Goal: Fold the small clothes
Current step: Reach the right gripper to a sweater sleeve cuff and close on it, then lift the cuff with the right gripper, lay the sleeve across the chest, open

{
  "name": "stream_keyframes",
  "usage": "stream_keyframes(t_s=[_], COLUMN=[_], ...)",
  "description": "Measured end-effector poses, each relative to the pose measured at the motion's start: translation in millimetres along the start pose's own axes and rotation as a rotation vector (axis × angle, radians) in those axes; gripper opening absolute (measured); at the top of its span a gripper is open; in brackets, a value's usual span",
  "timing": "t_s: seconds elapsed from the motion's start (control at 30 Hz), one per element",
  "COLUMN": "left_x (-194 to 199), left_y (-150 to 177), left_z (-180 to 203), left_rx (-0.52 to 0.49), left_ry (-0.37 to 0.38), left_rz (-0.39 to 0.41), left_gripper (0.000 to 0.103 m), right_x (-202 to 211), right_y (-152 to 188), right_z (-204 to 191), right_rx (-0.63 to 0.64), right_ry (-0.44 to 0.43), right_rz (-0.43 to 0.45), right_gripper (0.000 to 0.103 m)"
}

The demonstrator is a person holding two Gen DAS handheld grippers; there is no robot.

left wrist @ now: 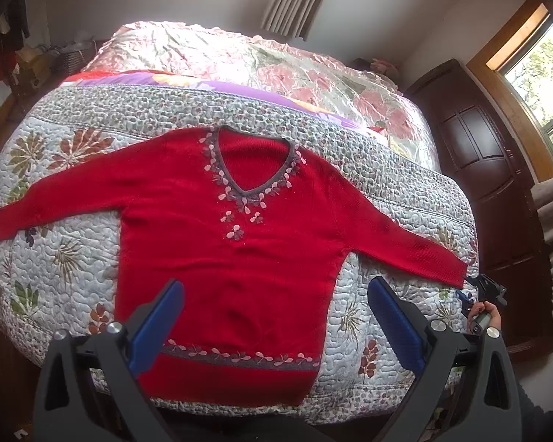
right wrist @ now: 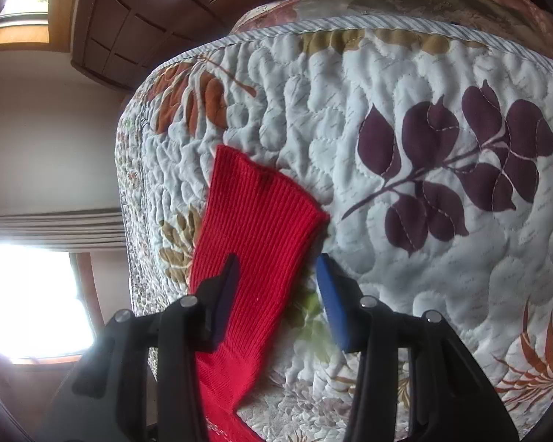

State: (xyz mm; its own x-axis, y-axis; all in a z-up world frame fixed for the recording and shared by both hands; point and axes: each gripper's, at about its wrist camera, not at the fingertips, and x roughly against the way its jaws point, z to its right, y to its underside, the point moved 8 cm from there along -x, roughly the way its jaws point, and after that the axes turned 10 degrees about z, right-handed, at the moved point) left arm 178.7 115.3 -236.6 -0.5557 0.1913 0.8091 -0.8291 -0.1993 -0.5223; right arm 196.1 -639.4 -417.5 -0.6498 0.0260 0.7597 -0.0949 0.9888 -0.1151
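Red sweater (left wrist: 236, 254) lies flat, front up, on a quilt (left wrist: 55, 258) that covers the near end of a bed. Both sleeves spread out to the sides; V-neck points toward the camera, hem nearest the bed's foot. Neckline and hem band carry grey trim with small pink leaf shapes.

Left tongs (left wrist: 276, 316): released, blue pads wide apart, hovering above the lower body of the sweater near the hem. Left pad sits over red knit, right pad over bare quilt just beside the sweater's side edge. Nothing between them is gripped.

Right tongs (right wrist: 276, 287): also parted, low over the cuff (right wrist: 265, 199) of the sweater's right sleeve. Left finger (right wrist: 225, 294) sits over the ribbed red knit; the blue finger on the other side is just off the sleeve edge, over quilt. Whether either finger touches the fabric, cannot tell. The sleeve lies flat, cuff end pointing away from the camera.

In the left wrist view, the right tongs show at the far right edge by the sleeve tip, with a hand (left wrist: 484, 313) on the grip.

Beyond the quilt: a purple cover strip, then a pale floral bedspread (left wrist: 276, 62) up the bed. Dark wood wardrobe (left wrist: 479, 169) stands right of the bed, a window (left wrist: 545, 73) beside it, curtains hanging at the back wall.
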Motion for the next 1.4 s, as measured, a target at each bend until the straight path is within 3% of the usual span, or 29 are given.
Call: stream_keyframes(t_s=[0.3, 0.37, 0.4, 0.43, 0.57, 0.73, 1.0, 1.23, 1.4], left_x=[-3.3, -3.7, -4.5, -5.4, -8.8, -13.4, -28.3, -44.4, -54.0], left_y=[5.3, 7.7, 9.0, 10.1, 11.0, 6.2, -10.6, -21.4, -33.9], left_z=[1.2, -1.2, -2.4, -3.8, -5.6, -8.8, -35.1, -65.6, -81.1], left_rx=[0.054, 0.068, 0.076, 0.087, 0.103, 0.091, 0.172, 0.221, 0.202], left_ry=[0.011, 0.022, 0.028, 0.036, 0.081, 0.129, 0.202, 0.249, 0.277], left_rz=[0.01, 0.013, 0.012, 0.009, -0.011, -0.034, -0.056, -0.083, -0.083], left_gripper=[0.099, 0.099, 0.099, 0.099, 0.099, 0.099, 0.099, 0.099, 0.099], right_x=[-16.5, -16.6, -17.4, -17.8, -2.9, 20.5, 58.6, 76.6, 75.7], right_y=[-17.7, -23.8, -25.0, -26.8, -16.6, 0.6, 66.1, 152.2, 212.8], right_z=[5.6, 7.2, 7.3, 6.8, -3.0, -44.9, -137.0, -215.2, -256.8], right_rx=[-0.02, -0.01, -0.002, 0.004, 0.051, 0.194, 0.496, 0.745, 0.838], right_ry=[-0.035, -0.036, -0.04, -0.042, -0.062, -0.087, -0.127, -0.179, -0.216], right_rz=[-0.011, -0.011, -0.011, -0.01, 0.013, 0.055, 0.105, 0.11, 0.081], right_gripper=[0.041, 0.03, 0.012, 0.007, 0.006, 0.006, 0.006, 0.006, 0.006])
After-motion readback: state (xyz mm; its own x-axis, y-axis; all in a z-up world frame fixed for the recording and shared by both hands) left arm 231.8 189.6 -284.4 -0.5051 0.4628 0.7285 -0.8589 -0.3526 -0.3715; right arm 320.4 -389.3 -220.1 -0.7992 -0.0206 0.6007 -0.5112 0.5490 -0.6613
